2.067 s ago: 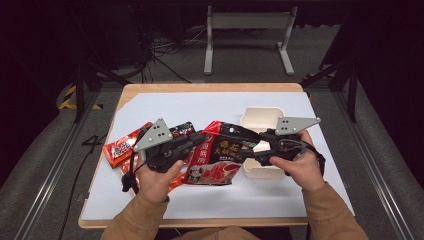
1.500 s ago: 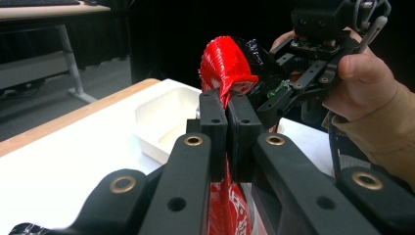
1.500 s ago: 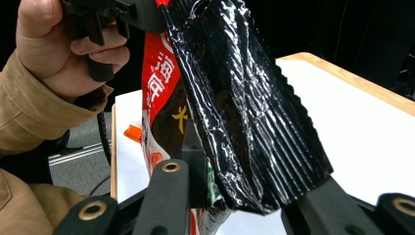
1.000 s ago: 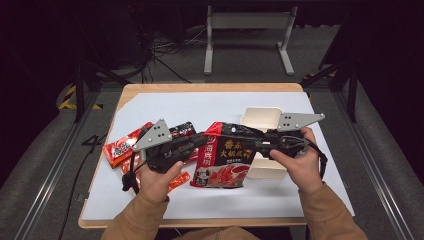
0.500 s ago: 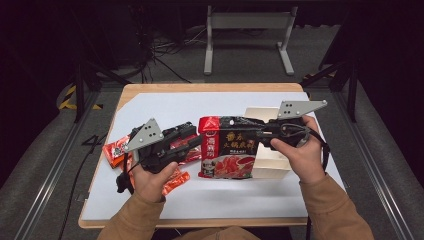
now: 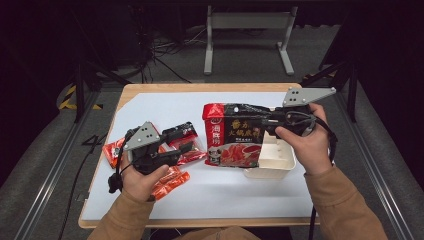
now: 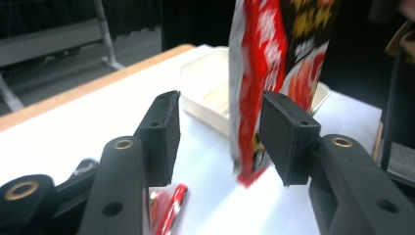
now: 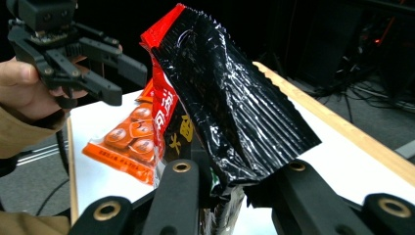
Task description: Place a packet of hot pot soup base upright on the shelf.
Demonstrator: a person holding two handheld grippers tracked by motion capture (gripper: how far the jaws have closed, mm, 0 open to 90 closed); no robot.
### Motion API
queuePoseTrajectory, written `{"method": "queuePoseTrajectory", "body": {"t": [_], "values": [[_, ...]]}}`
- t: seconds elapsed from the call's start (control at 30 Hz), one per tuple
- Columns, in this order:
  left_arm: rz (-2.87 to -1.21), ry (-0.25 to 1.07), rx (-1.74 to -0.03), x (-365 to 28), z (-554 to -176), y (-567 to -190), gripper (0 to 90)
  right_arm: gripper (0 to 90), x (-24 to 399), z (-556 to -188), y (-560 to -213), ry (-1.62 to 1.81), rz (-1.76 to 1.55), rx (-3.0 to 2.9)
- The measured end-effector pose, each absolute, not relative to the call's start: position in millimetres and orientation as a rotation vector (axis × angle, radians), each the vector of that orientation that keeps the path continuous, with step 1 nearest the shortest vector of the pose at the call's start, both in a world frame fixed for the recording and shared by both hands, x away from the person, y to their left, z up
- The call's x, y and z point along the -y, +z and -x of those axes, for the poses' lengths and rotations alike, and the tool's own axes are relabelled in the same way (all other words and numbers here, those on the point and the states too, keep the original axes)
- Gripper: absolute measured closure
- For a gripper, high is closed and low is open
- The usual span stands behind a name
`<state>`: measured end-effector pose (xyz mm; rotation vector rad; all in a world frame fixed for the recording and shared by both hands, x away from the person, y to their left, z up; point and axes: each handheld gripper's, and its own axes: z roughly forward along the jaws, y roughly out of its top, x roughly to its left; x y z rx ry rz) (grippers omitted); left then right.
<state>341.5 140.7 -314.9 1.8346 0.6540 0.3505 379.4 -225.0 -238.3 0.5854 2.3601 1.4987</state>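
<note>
At centre frame the right gripper (image 6: 267, 121) clamps the red-and-black pouch (image 6: 234, 135) upright over the white tray (image 6: 274, 161), while the left gripper (image 6: 186, 148), jaws just opened, has released it, so the right gripper alone carries it.

A wooden table (image 6: 200, 88) carries a white sheet (image 6: 165, 112) that covers nearly its whole top. On the sheet lie a white rectangular container (image 6: 272, 160) at the right and, at the left, several red and orange snack packets (image 6: 172, 182), overlapping, beside a dark red-edged packet (image 6: 182, 134).
</note>
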Motion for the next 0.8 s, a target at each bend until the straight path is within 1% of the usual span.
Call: {"method": "queuePoseTrajectory", "body": {"t": [0.13,0.37,0.8], "values": [[-1.857,0.337,-0.673,-143.9,-346.1,-321.9,47.6,77.5,226.2,-383.9,-229.6,1.479,-0.585,-2.346],[-1.865,0.336,-0.698,-146.7,-350.6,-325.8,45.3,77.4,226.0,-394.0,-221.0,1.431,-0.56,-2.323],[-1.882,0.314,-0.738,-152.0,-357.9,-332.1,43.9,77.4,234.7,-419.2,-211.0,1.369,-0.558,-2.279]]}}
